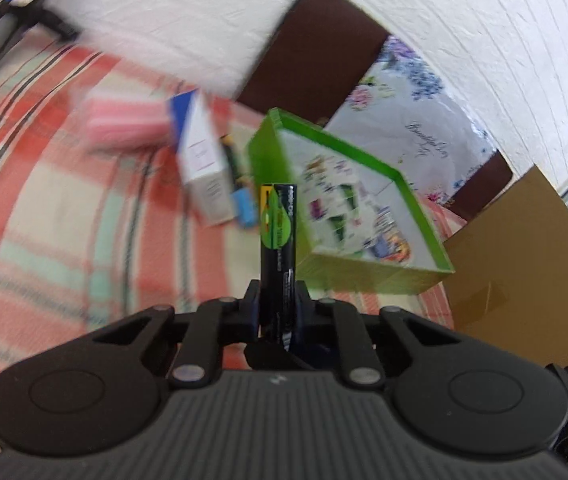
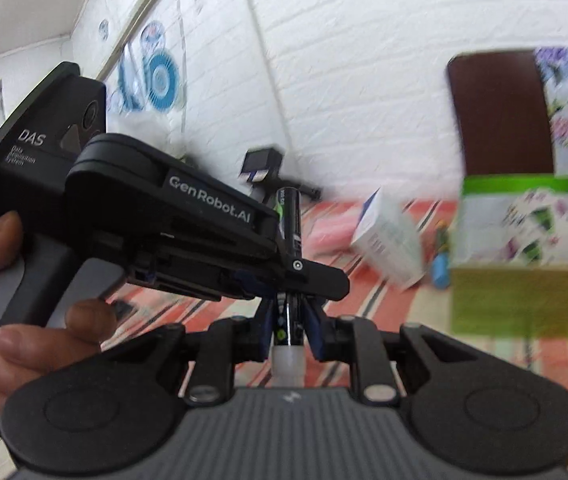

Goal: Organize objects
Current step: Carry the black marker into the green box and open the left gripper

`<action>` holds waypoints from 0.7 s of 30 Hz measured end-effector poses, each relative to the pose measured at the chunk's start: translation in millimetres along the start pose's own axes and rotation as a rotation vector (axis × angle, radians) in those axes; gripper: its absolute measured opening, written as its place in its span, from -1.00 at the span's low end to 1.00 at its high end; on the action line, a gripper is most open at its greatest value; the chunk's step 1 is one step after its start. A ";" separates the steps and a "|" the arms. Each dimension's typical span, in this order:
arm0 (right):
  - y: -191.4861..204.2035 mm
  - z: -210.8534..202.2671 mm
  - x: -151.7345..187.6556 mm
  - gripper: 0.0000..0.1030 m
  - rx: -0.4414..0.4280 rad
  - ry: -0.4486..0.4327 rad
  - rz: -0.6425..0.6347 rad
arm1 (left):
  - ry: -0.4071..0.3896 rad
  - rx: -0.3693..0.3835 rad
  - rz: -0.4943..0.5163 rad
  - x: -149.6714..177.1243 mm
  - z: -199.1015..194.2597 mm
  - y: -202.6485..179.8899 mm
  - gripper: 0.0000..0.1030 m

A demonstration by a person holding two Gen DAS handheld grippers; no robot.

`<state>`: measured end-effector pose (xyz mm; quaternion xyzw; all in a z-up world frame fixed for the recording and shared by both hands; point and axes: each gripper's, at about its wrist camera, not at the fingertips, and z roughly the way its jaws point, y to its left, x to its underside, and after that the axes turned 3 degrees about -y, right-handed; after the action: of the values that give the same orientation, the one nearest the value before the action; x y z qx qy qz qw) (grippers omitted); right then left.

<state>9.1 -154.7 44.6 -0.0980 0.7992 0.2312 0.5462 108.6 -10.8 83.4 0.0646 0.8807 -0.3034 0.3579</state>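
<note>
Pinching one black AA battery (image 1: 277, 236) upright, mid-frame, in both left gripper (image 1: 278, 304) and right gripper (image 2: 289, 322), likely passing it over toward the green box (image 1: 348, 204) right of centre.

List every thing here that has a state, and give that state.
left gripper: shut on the black tube.
right gripper: shut on the black tube, lower down.
black tube: gripped by both grippers, off the cloth.
white carton: tilted, on the checked cloth.
green box: on the cloth, ungripped.
</note>
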 end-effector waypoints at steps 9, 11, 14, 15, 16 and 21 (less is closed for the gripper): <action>-91.6 -12.2 -46.3 -0.65 0.186 -0.200 0.032 | -0.025 0.066 0.210 -56.3 85.0 -90.4 -0.66; -110.5 -10.4 -48.8 -0.65 0.213 -0.213 0.057 | -0.007 0.065 0.230 -60.7 104.4 -102.2 -0.66; -134.1 -11.8 -45.8 -0.65 0.268 -0.224 0.074 | 0.036 0.077 0.248 -61.4 130.6 -116.9 -0.66; -141.0 -13.5 -43.7 -0.65 0.286 -0.225 0.079 | 0.048 0.081 0.254 -59.7 139.1 -121.9 -0.66; -148.6 -14.6 -41.2 -0.65 0.302 -0.224 0.090 | 0.059 0.083 0.264 -57.5 147.0 -127.4 -0.65; -180.3 -19.9 -31.9 -0.32 0.395 -0.173 0.168 | 0.055 -0.025 0.326 -42.1 167.3 -139.3 -0.18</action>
<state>78.7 -324.8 32.5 0.0981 0.7845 0.1225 0.6000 192.3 -216.1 85.9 0.2103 0.8718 -0.2286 0.3789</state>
